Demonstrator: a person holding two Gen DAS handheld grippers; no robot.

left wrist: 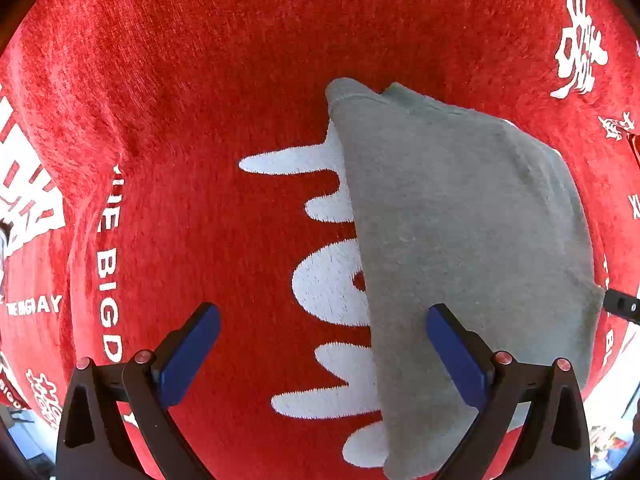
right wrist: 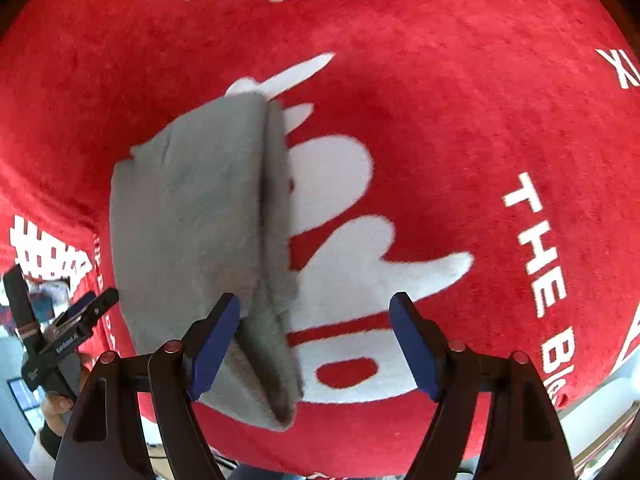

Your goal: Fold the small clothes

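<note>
The grey garment [left wrist: 460, 240] lies folded on the red cloth [left wrist: 200, 100], right of centre in my left wrist view and left of centre in my right wrist view, where I can see two stacked layers with an open edge running down the middle.

My right gripper [right wrist: 316, 320] stands wide, its jaws apart with nothing pinched; the left blue pad sits just over the garment's near edge, the other over the white lettering [right wrist: 344, 280]. My left gripper [left wrist: 322, 332] is also wide and holds nothing, one pad over bare red cloth, the other over the grey fabric.

I judge the fold has just been laid down, so the step now is to let go cleanly. I'd lift both grippers straight up so no pad drags the top layer, then check that the edges line up before any further fold.

Around it: the plush cloth with white print covers the tabletop. At the lower left of the right wrist view I see the other gripper and the person's hand [right wrist: 56, 404]. Nothing lies in the way.
</note>
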